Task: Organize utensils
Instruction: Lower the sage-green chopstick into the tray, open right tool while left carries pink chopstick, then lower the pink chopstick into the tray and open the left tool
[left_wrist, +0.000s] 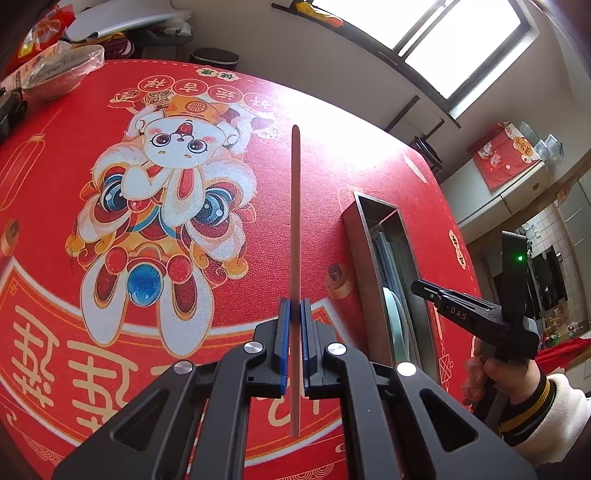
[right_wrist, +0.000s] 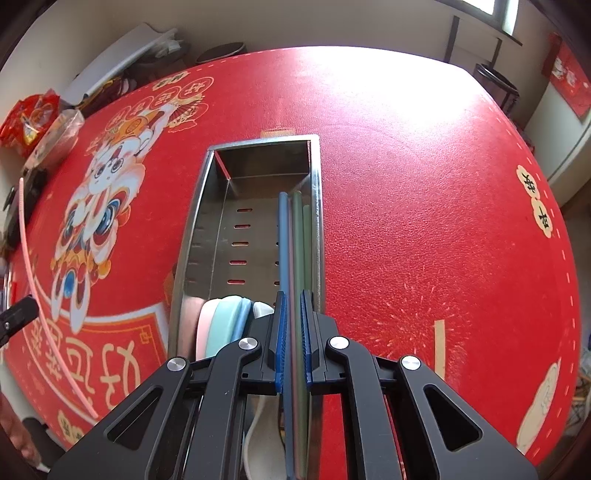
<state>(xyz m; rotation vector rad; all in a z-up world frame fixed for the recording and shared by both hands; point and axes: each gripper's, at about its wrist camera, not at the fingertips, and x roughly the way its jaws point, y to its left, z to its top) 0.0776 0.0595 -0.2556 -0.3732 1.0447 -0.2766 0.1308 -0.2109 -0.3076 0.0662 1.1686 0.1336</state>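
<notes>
Left wrist view: the table (left_wrist: 369, 155) carries a red printed cloth with a cartoon figure, and on its right side stands a long steel utensil tray (left_wrist: 369, 221), open at the top, its long axis running away from the camera.

Right wrist view, same tray (right_wrist: 199, 206): perforated floor, far half bare; several pastel spoons (right_wrist: 221, 317) stacked at the near end; coloured chopsticks (right_wrist: 284, 236) lying lengthwise along the right wall.

Left tool (left_wrist: 294, 325): blue pads together, clamped on a single pink chopstick (left_wrist: 295, 206). The stick is held above the cloth and extends straight forward along the tool's axis, with a short tail behind the pads. It lies roughly parallel to the tray, and the tray lies to the right of it, well apart.

Right tool (right_wrist: 293, 332): pads close together with a greenish chopstick (right_wrist: 301, 406) between them, apparently pinched; this stick points into the tray, parallel to its long axis, over the group by the right wall. The right hand (left_wrist: 495, 373) grips the handle just beside the tray's near end.

Judgement: the right tool is the nearer and is placed to deposit; the left chopstick must travel sideways to the right, keeping its axis in line with the tray. Risk: a skewed stick would catch on the rim or the spoons
</notes>
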